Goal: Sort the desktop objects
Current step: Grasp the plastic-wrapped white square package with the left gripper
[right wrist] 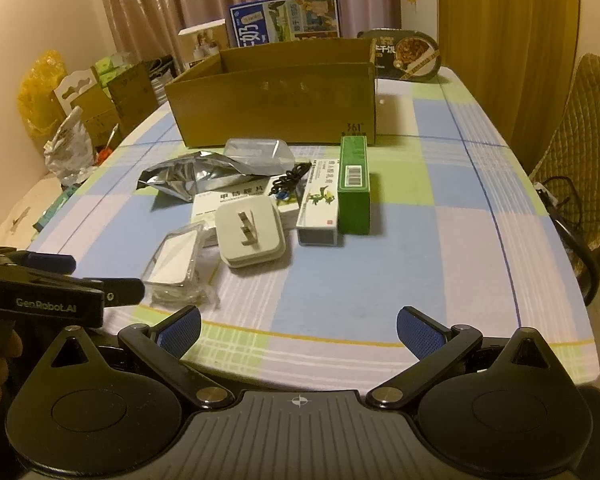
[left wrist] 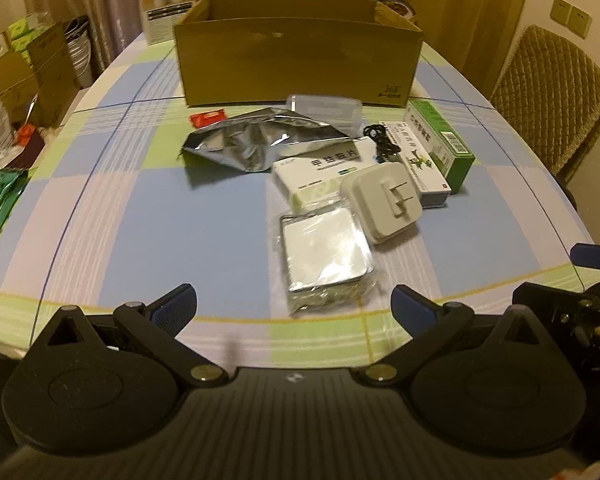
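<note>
A pile of small objects lies mid-table before an open cardboard box (left wrist: 296, 60) (right wrist: 276, 96): a white plug adapter (left wrist: 384, 202) (right wrist: 250, 230), a bagged white square item (left wrist: 324, 256) (right wrist: 176, 260), a silver foil pouch (left wrist: 256, 140) (right wrist: 188, 178), a white medicine box (left wrist: 320, 172) (right wrist: 236, 200), a green box (left wrist: 444, 144) (right wrist: 354, 184), a white carton with a dragon print (left wrist: 416, 160) (right wrist: 320, 204), a black cable (left wrist: 382, 140) (right wrist: 290, 180), a clear plastic case (left wrist: 324, 110) (right wrist: 258, 154) and a red packet (left wrist: 208, 117). My left gripper (left wrist: 294, 306) is open and empty, near the bagged item. My right gripper (right wrist: 298, 330) is open and empty above the table's front edge.
The table has a checked cloth (left wrist: 140, 208) (right wrist: 440, 240). Printed boxes (right wrist: 284, 20) and a food bowl (right wrist: 408, 54) stand behind the cardboard box. Cartons and bags (left wrist: 28, 76) crowd the left side. A padded chair (left wrist: 548, 92) (right wrist: 592, 132) stands at the right.
</note>
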Motion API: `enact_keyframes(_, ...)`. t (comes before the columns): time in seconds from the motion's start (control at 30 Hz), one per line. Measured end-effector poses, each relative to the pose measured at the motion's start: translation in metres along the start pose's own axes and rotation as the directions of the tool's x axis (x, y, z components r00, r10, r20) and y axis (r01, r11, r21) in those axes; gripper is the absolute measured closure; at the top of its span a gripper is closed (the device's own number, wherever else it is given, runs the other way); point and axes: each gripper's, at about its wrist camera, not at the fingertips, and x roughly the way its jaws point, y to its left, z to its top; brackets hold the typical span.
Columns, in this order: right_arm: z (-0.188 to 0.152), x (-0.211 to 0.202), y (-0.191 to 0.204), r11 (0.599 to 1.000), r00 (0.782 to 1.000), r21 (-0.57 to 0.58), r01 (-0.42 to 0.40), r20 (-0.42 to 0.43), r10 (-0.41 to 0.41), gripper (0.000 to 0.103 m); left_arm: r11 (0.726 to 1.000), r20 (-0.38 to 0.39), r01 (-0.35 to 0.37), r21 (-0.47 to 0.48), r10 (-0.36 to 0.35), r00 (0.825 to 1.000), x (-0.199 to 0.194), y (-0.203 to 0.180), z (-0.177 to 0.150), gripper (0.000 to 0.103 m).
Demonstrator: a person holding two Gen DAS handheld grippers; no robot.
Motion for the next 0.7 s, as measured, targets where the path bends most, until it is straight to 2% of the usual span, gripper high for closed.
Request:
enact_keyframes(0.43, 0.002, 0.027, -0.015, 1.0, 0.999, 0.013, -0.001, -0.048, 0.002, 0.002, 1.0, -0.025, 0.017, 0.015, -0.017, 1.0, 0.043, -0.01, 0.008, 0.002)
enact_keyframes(0.7, 0.006, 0.046, -0.018, 1.0, 0.997, 0.01, -0.01, -0.077, 0.011, 0.002, 0.999, -0.039, 0.029, 0.014, -0.028, 0.999, 0.066, -0.012, 0.012, 0.008)
